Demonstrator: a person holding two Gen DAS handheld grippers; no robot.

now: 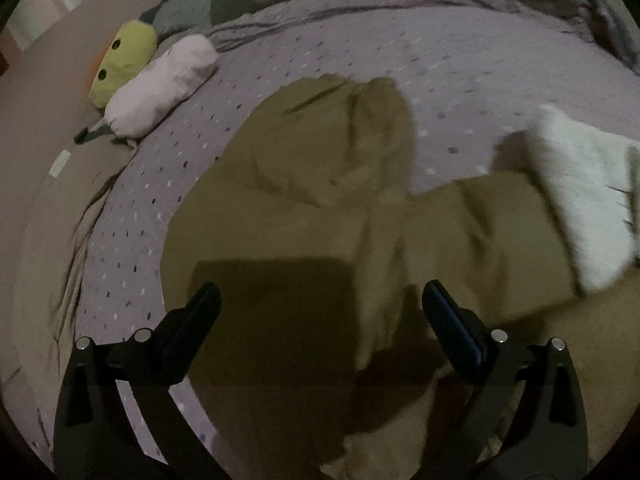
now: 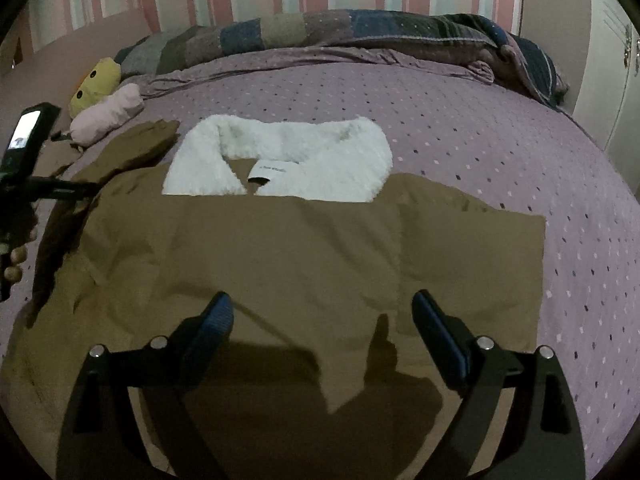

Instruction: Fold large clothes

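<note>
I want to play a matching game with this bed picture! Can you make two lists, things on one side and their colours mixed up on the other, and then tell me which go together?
Things:
1. coat
2. fluffy collar
3. soft toy with two dot eyes
4. bedspread

Colours:
A. purple with little dots
B. yellow-green
C. brown
D. white

Pairs: 1-C, 2-D, 3-B, 4-A.
</note>
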